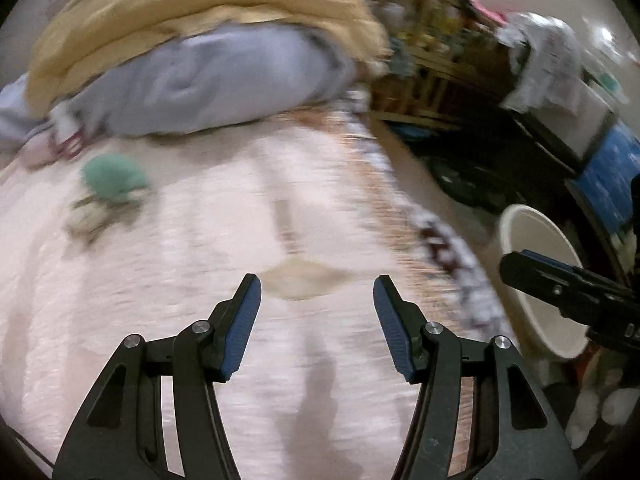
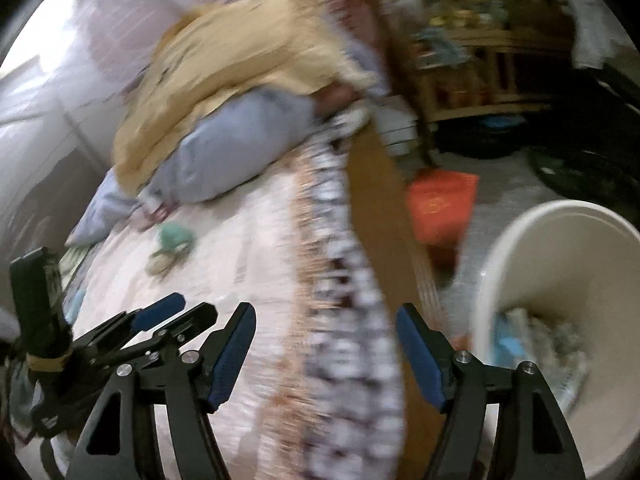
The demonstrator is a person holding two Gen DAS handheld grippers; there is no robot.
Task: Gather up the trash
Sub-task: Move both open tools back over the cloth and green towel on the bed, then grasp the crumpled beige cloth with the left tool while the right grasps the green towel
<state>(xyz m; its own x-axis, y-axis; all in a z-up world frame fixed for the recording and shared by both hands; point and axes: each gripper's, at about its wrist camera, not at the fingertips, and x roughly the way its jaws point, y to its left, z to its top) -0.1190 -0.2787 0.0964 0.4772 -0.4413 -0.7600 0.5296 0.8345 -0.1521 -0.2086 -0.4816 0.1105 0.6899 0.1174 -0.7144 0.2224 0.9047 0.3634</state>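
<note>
Crumpled green trash [image 1: 114,182] lies on quilted pink bedspread [image 1: 200,240].

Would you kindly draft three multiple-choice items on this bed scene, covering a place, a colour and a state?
1. Where does the round white waste bin stand?
A. on the floor beside the bed
B. on the bed
C. on the shelf

2. What colour is the small crumpled scrap lying on the pale pink bedspread?
A. red
B. green
C. black

3. How is the left gripper?
A. shut on paper
B. open, holding nothing
C. shut, empty

Answers: 1 A, the bin sits off the bed edge; 2 B, it looks teal-green; 3 B, bedspread shows between its fingers.
</note>
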